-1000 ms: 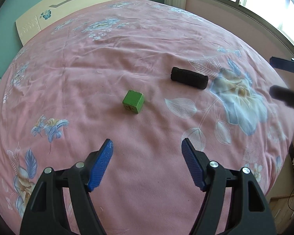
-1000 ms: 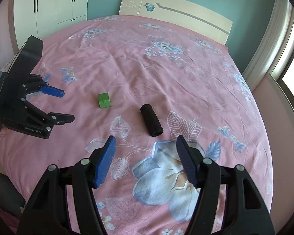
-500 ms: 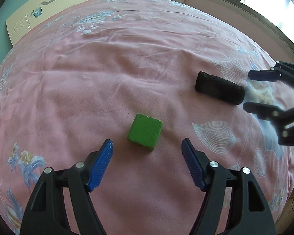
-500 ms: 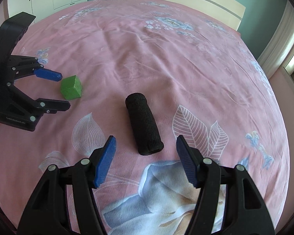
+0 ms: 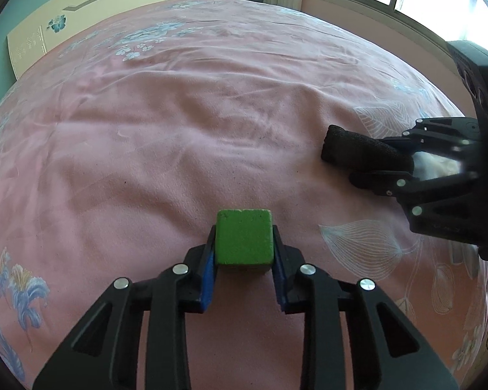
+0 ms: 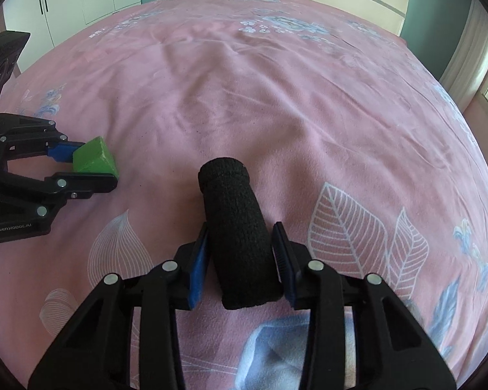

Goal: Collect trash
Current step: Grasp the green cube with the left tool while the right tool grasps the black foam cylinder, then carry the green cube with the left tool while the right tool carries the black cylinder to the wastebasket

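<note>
Left gripper (image 5: 244, 243) clamps the green cube (image 5: 244, 237) on the bedspread (image 5: 211, 113); right gripper (image 6: 240, 250), jaws closing, straddles the black foam roll (image 6: 237, 227). Both probably light, compressible; grasp mid-body.

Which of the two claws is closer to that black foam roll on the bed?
Right. The right gripper has the black roll between its closing jaws. The left gripper is off to the side, shut on the green cube.

Left hand-held gripper (image 5: 244, 253) clamped, right hand-held gripper (image 6: 240, 253) closing, both angled down
</note>
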A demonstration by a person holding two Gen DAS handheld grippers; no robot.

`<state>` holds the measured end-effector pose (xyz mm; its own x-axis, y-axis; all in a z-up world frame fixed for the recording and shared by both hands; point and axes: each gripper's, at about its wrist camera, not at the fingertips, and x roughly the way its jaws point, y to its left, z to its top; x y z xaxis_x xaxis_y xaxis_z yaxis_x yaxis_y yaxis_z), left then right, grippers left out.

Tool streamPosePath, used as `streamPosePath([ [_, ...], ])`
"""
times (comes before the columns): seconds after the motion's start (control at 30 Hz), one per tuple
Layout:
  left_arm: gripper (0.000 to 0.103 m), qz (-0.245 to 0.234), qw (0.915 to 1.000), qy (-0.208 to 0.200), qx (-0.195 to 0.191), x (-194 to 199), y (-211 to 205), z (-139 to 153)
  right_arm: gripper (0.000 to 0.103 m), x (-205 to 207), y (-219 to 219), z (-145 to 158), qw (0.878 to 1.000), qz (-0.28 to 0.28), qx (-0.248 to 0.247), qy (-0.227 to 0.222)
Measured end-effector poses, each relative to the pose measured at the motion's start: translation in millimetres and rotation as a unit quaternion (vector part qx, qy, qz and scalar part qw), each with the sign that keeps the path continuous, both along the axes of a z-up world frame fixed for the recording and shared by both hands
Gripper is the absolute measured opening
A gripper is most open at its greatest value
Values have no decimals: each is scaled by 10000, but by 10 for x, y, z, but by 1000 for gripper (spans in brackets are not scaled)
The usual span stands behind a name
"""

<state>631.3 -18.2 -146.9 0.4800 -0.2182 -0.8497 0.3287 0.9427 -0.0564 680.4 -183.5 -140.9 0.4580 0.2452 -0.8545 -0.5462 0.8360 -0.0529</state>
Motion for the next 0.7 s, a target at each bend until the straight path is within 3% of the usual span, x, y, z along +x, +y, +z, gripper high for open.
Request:
streamPosePath([
  [0.3,32,263,9995,-106,-139,-277,105,336,33,-322,2,353,9994,-166,205,-234],
  [0.47,32,315,9987,-393,-100,-667,162,804,33,-693,69,774,9989,-88,198,-426],
  [0.7,32,485,9953,-835,5,-1371,264,1620,33,-1412,154,1626,9951,47,294,-942],
])
